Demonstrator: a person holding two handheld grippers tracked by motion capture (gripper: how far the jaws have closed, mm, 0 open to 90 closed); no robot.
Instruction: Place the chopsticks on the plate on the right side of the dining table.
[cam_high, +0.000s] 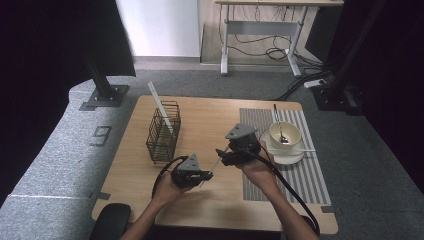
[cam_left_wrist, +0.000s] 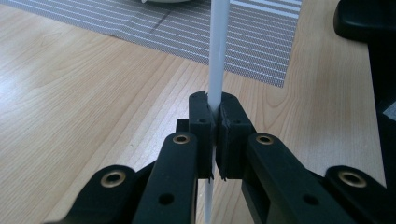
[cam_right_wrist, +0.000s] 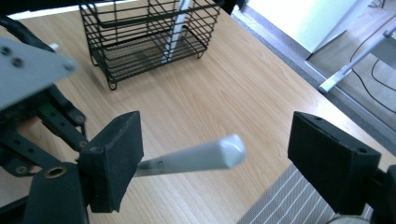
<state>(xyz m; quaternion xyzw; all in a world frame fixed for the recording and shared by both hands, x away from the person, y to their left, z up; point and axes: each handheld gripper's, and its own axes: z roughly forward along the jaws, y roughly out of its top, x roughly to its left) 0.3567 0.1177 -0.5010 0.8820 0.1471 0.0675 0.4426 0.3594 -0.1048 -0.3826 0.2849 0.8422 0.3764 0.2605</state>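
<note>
My left hand-held gripper (cam_left_wrist: 215, 114) pinched the white chopstick (cam_left_wrist: 217, 51); right hand-held gripper (cam_right_wrist: 215, 158) stood spread (best release only once squarely re-clamped).

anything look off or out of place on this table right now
Nothing is spilled or damaged. The one oddity is the white chopstick in the wire basket: it leans well out over the rim. Its partner, the other white chopstick, is clamped in the left gripper, its end between the open jaws of the right gripper.

White stick's (cam_left_wrist: 218, 56) top cut off
</note>
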